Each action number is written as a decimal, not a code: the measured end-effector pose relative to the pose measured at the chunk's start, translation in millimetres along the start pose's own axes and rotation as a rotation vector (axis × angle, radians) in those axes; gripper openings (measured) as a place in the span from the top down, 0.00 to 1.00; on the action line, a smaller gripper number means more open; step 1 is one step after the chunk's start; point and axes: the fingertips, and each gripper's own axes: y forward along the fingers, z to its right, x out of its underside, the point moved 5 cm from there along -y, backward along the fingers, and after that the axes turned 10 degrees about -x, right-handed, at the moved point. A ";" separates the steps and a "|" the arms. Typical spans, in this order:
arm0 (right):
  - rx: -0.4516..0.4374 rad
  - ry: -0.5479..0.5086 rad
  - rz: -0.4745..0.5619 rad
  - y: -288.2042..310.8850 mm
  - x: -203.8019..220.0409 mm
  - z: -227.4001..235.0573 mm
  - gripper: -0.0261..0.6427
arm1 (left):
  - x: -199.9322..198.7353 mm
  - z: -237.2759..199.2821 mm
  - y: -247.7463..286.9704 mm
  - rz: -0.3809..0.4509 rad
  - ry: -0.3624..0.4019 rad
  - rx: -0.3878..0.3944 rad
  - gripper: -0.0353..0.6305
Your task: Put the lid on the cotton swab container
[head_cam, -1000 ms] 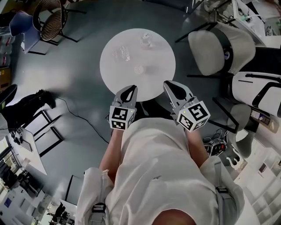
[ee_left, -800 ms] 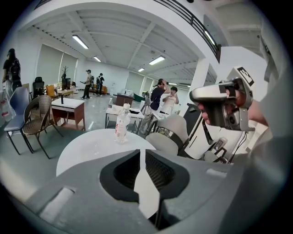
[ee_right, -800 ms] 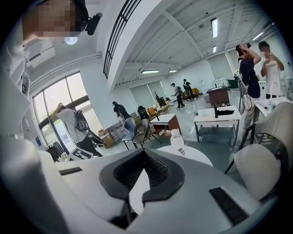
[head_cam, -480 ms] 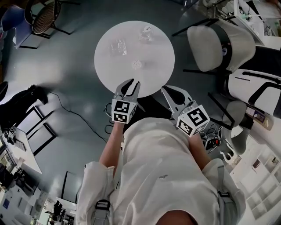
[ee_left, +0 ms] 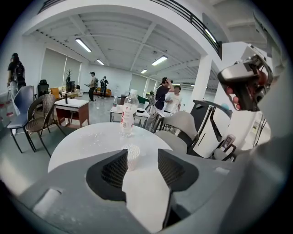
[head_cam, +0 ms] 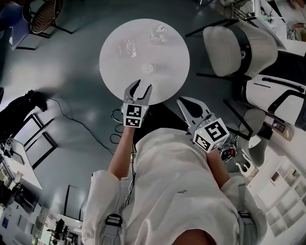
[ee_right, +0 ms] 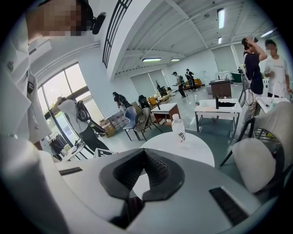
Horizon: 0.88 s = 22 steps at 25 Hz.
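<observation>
The cotton swab container (head_cam: 148,68), a small white cup full of swabs, stands on the round white table (head_cam: 167,72). In the left gripper view the container (ee_left: 132,154) shows just beyond the jaws, partly hidden by the left one. A clear plastic lid (head_cam: 126,48) lies further back on the left of the table, faint in the left gripper view (ee_left: 94,136). My left gripper (head_cam: 140,85) hangs over the table's near edge, its jaws (ee_left: 142,154) have just been opening and nothing is between them. My right gripper (head_cam: 184,102) is off the table's near right edge, shut and empty (ee_right: 144,153).
A water bottle (head_cam: 158,33) stands at the table's far side, also in both gripper views (ee_left: 128,116) (ee_right: 178,129). White and black chairs (head_cam: 239,48) crowd the right. A wicker chair (head_cam: 40,14) and a floor cable (head_cam: 81,122) are on the left. People stand far off.
My left gripper has moved forward over the table's near edge and its jaws have gone from shut to open. The right gripper has stayed shut and shifted little.
</observation>
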 end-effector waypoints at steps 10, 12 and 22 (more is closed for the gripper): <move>0.051 0.019 -0.021 -7.6 5.5 4.3 0.95 | 25.7 -3.0 33.6 -0.038 0.143 -0.018 0.56; 0.066 0.025 -0.026 -9.0 8.0 5.8 0.95 | 29.8 -5.9 41.1 -0.047 0.146 -0.024 0.54; 0.134 0.057 -0.032 -17.5 17.5 11.3 0.95 | 47.0 -15.6 62.3 -0.036 0.156 -0.080 0.45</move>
